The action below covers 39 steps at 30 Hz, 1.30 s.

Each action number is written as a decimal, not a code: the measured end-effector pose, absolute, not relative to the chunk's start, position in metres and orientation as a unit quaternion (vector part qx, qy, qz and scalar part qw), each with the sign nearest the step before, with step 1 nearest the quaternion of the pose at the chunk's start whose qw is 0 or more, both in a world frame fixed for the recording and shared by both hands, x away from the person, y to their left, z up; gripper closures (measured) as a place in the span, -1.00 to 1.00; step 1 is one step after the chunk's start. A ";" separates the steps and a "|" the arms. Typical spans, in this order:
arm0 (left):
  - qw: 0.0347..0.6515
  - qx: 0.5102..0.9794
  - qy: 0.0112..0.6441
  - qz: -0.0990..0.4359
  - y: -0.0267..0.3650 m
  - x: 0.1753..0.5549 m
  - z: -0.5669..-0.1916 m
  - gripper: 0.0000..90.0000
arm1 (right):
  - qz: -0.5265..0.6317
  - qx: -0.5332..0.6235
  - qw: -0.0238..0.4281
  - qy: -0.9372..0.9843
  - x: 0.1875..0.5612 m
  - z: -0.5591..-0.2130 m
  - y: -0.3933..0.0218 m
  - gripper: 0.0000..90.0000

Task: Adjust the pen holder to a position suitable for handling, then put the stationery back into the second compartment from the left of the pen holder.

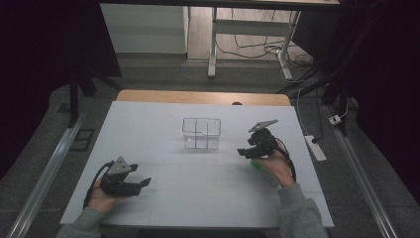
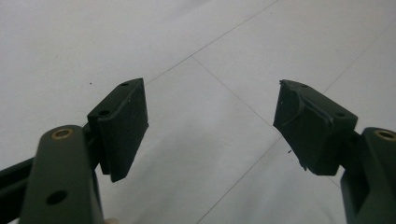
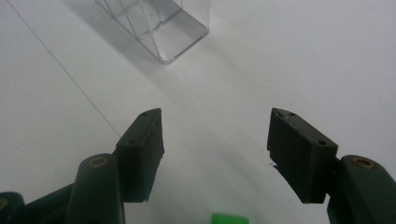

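Right now the right gripper (image 1: 246, 151) hovers with jaws apart and nothing between them, at three o'clock of the clear box (image 1: 201, 133). A green block (image 1: 257, 165) lies just beneath it. At seven o'clock, the left gripper (image 1: 144, 183) rests open on the table (image 1: 198, 198).

Clear divided box (image 1: 201, 133) mid-table (image 1: 148, 119), right hand-held gripper (image 1: 243, 153) just beside it

The left tool (image 1: 146, 182) rests low near the surface's near-left corner, held in the left hand (image 1: 101, 197), jaws wide apart. The right tool (image 1: 241, 152) hovers nearer the right edge, tilted, jaws spread with nothing between them.
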<state>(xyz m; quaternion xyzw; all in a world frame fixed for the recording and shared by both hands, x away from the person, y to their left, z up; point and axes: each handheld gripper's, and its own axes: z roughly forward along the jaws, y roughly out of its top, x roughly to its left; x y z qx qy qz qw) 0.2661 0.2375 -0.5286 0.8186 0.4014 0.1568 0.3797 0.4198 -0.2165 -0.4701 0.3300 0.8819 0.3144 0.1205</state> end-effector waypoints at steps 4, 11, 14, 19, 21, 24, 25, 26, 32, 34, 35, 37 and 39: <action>0.380 0.818 0.402 0.157 0.238 0.266 -0.529 -0.43 | 0.314 0.330 0.121 0.882 0.418 -0.469 -0.221 -0.20; 0.379 0.819 0.401 0.157 0.238 0.266 -0.529 -0.43 | 0.308 0.333 0.118 0.883 0.413 -0.469 -0.229 -0.21; 0.379 0.819 0.401 0.158 0.238 0.266 -0.529 -0.43 | 0.305 0.330 0.116 0.886 0.410 -0.469 -0.231 -0.21; 0.380 0.819 0.400 0.159 0.238 0.266 -0.528 -0.43 | 0.294 0.332 0.111 0.890 0.408 -0.471 -0.233 -0.22; 0.380 0.819 0.400 0.159 0.238 0.267 -0.528 -0.43 | 0.289 0.332 0.107 0.892 0.407 -0.472 -0.234 -0.22; 0.379 0.819 0.400 0.158 0.237 0.267 -0.529 -0.43 | 0.278 0.334 0.107 0.894 0.407 -0.473 -0.234 -0.23; 0.379 0.819 0.400 0.158 0.237 0.267 -0.529 -0.43 | 0.275 0.334 0.107 0.895 0.408 -0.474 -0.235 -0.23; 0.379 0.819 0.400 0.158 0.237 0.267 -0.529 -0.43 | 0.273 0.336 0.104 0.896 0.408 -0.474 -0.235 -0.23; 0.380 0.819 0.399 0.159 0.237 0.266 -0.528 -0.43 | 0.252 0.338 0.096 0.902 0.410 -0.479 -0.235 -0.23; 0.380 0.819 0.399 0.159 0.237 0.266 -0.528 -0.43 | 0.244 0.338 0.093 0.904 0.410 -0.480 -0.234 -0.23; 0.380 0.819 0.399 0.159 0.237 0.266 -0.528 -0.43 | 0.242 0.338 0.091 0.905 0.410 -0.481 -0.233 -0.23; 0.380 0.819 0.399 0.159 0.237 0.266 -0.528 -0.43 | 0.236 0.336 0.090 0.907 0.411 -0.483 -0.232 -0.23; 0.380 0.819 0.400 0.159 0.237 0.266 -0.528 -0.43 | 0.229 0.335 0.090 0.910 0.411 -0.485 -0.231 -0.23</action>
